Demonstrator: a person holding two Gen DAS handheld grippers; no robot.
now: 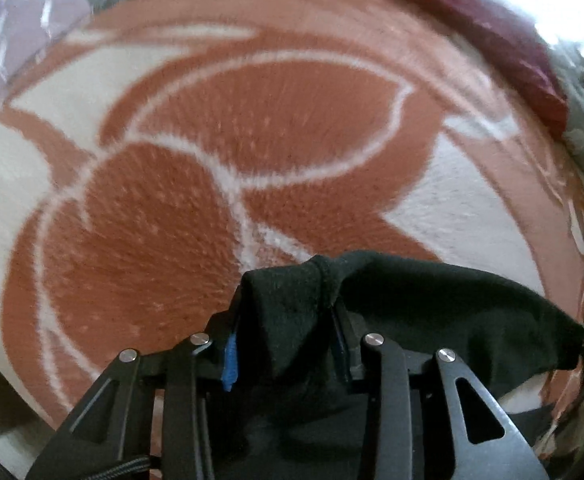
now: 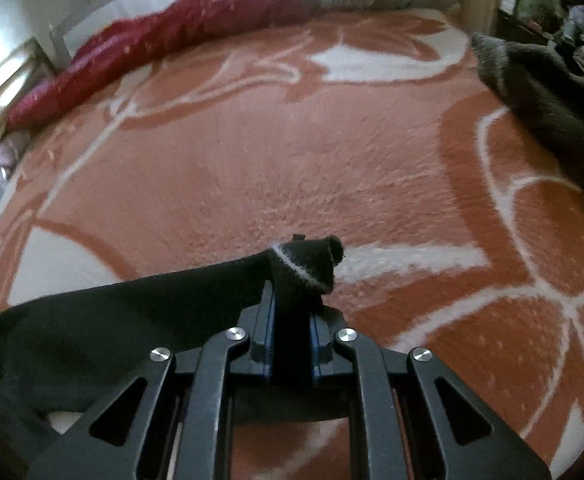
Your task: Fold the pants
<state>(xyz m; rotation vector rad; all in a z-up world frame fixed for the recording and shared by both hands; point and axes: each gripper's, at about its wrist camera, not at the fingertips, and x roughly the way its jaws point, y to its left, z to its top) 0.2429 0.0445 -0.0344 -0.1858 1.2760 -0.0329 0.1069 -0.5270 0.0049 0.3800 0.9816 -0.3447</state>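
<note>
Presently catalogued, one moment of a pants fold:
Left gripper (image 1: 287, 312): jaws closed tight on a bunched edge of the black pants (image 1: 432, 300); cloth trails away to its right side.
Right gripper (image 2: 292, 312): jaws likewise pinched on a gathered corner of the same pants (image 2: 111, 320), showing a pale seam line; cloth runs off to its left side.
Pants, position: slung between the two tongs, lifted clear at the pinched edge, the rest drooping beneath and behind both.
Surface: orange-and-white patterned blanket (image 2: 251, 160), spread ahead of both tongs.
Other items: red bedding (image 2: 151, 40) far ahead of the right tongs; a dark grey garment (image 2: 552, 112) well off to their right.
Step in hand, by judgement: carrying a held edge forward to lay or fold it over.
Next move calls for: both tongs travelling level and together, cloth kept taut between them, then lowering onto the blanket before letting go.
Uncertain: which edge is held, waistband or hems.
</note>
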